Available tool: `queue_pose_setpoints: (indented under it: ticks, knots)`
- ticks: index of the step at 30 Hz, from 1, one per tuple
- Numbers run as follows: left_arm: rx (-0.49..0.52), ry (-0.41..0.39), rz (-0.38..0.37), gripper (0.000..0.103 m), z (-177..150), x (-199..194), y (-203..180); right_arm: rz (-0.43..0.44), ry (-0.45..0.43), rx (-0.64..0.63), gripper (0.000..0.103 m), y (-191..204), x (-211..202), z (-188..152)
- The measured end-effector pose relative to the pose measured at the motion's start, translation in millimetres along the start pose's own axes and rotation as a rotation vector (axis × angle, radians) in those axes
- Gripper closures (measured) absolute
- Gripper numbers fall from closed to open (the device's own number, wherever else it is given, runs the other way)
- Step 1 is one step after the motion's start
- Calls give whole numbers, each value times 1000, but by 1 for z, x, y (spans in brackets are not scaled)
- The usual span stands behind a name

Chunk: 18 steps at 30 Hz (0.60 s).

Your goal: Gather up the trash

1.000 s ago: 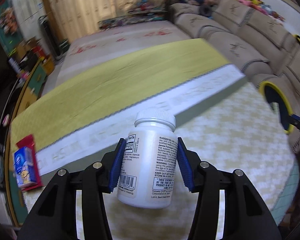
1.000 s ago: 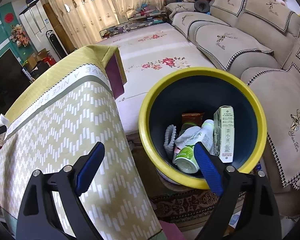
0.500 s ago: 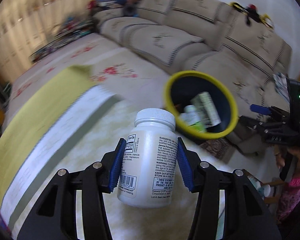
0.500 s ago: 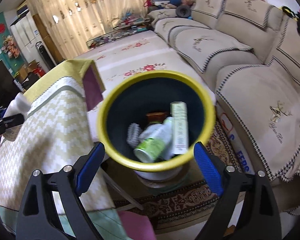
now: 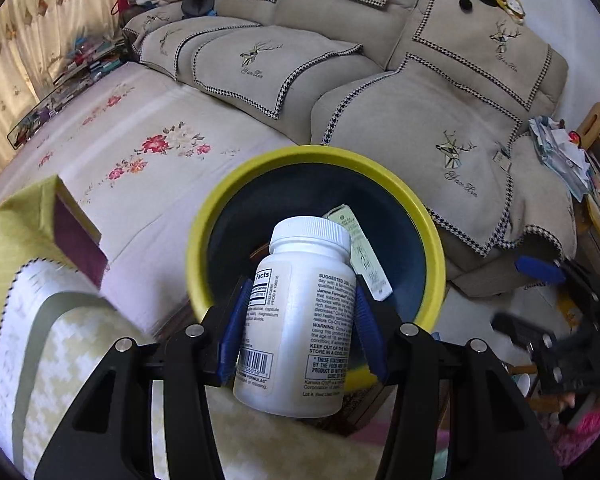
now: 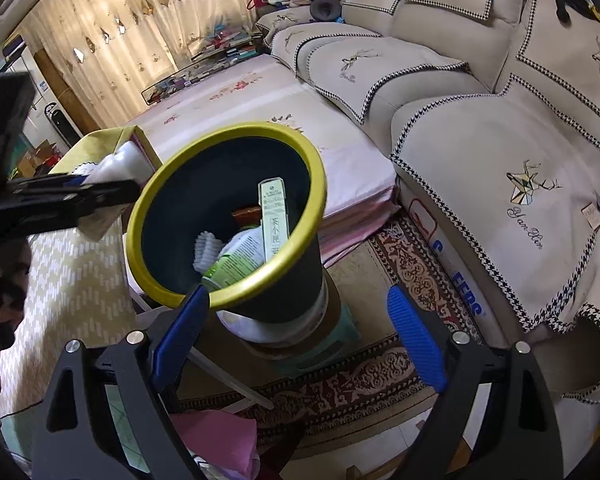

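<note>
Landmark: the yellow-rimmed bin, dark blue inside and out, standing on a low stand on a patterned rug, in the corner between the table and the sofa.

Left gripper: blue pads pressed on both sides of a white pill bottle, about half spread. The bottle stands nearly upright in the grip, white cap on top and printed label facing the camera. In the left wrist view it sits in front of the bin's near rim, with the cap overlapping the bin's mouth; whether it is truly above the opening or just short of it is hard to judge through this lens.

Right gripper: jaws spread wide, nothing between them. It sits on the near side of the bin, its left pad overlapping the yellow rim in the picture.

Inside the bin: a pale green carton standing on end, a green-and-white bottle lying on its side, something white and ribbed, a dark red wrapper.

Left of the bin: a table in a yellow-green cloth with a white zigzag pattern. Beyond the bin: a floral-print mat. Right of the bin: a beige sofa with houndstooth trim.
</note>
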State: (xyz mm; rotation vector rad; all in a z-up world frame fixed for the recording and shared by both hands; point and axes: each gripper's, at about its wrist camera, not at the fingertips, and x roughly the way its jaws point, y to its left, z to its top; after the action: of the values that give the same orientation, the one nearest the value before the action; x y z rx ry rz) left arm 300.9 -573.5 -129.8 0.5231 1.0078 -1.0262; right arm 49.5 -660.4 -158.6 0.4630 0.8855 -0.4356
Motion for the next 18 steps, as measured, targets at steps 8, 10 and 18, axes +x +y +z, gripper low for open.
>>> queue_pose_setpoints:
  ticks: [8,10,18]
  knots:
    - [-56,-91,102,18,-1,-22,7,27,-3,1,17,3,-4,-3]
    - [-73,-165,160,9,-12,-52,11,32,-10,-10,17,9,-7,-3]
    - [-262,-412,340,5,-118,-189,33,88,-57,-180,17,79,-27,-11]
